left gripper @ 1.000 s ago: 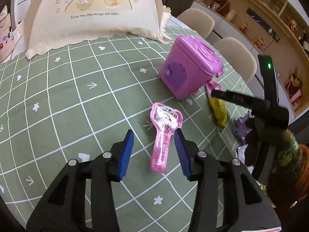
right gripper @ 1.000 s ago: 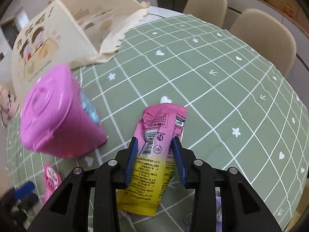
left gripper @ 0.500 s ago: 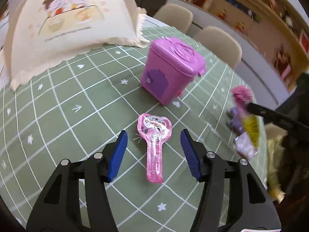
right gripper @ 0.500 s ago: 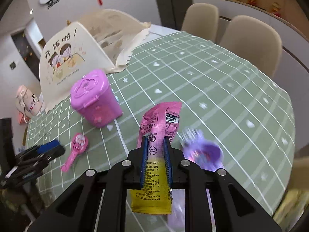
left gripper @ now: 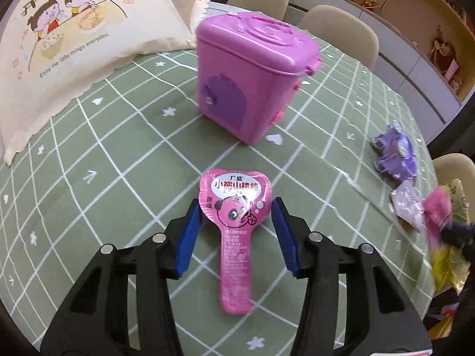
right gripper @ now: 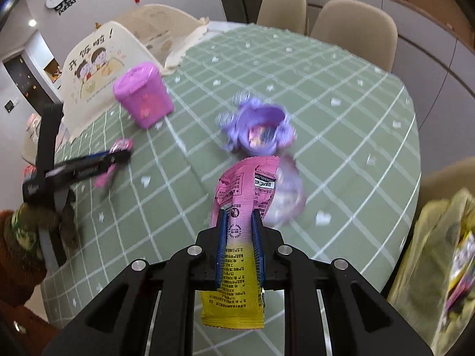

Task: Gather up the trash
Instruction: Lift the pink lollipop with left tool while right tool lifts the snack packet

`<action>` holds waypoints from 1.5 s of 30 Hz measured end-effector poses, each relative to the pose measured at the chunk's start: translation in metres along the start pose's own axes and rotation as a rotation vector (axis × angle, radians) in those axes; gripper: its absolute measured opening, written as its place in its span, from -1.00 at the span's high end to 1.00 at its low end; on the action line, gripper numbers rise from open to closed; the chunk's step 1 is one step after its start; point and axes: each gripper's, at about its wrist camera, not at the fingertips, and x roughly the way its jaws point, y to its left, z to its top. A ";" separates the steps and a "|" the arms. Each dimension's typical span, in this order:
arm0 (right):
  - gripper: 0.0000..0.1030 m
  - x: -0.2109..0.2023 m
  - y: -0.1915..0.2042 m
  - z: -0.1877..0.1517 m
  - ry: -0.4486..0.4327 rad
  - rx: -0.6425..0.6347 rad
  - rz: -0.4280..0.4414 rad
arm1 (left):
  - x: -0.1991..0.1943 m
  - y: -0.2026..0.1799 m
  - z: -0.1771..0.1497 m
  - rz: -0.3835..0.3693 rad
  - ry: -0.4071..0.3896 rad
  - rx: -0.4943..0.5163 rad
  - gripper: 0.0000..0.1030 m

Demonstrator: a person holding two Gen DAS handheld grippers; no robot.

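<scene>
**A:** What does the right gripper hold?

**B:** It is closed on a pink and yellow snack packet. The blue pads press it from both sides, the pink end sticks out ahead and the yellow end hangs back under the jaws. The packet is lifted above the green checked tablecloth.

**A:** And the left gripper?

**B:** Its jaws have just been closing, but they are not shut. The pink spoon-shaped candy packet lies flat on the cloth between the blue fingers. The left pad is at the edge of its round head; on the right I see a small gap.

**A:** Where is the bin?

**B:** The pink toy bin stands upright beyond that candy packet, with its lid down. Behind it is the cream food cover.

**A:** Other trash?

**B:** A purple wrapper lies on the cloth ahead of the right gripper, blurred. A yellowish bag is beside the table edge at the right.
</scene>
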 end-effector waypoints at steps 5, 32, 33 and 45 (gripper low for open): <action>0.64 0.009 0.010 -0.025 0.058 0.002 0.036 | -0.012 -0.013 -0.013 -0.065 0.019 0.017 0.11; 0.26 0.062 0.000 0.013 -0.026 -0.050 0.165 | -0.122 0.006 -0.141 -0.020 0.041 -0.251 0.11; 0.26 0.062 0.003 0.010 -0.026 -0.063 0.167 | -0.123 0.008 -0.141 -0.019 0.036 -0.268 0.11; 0.24 0.058 -0.007 0.008 0.038 -0.103 0.270 | -0.118 -0.008 -0.131 -0.048 0.023 -0.271 0.11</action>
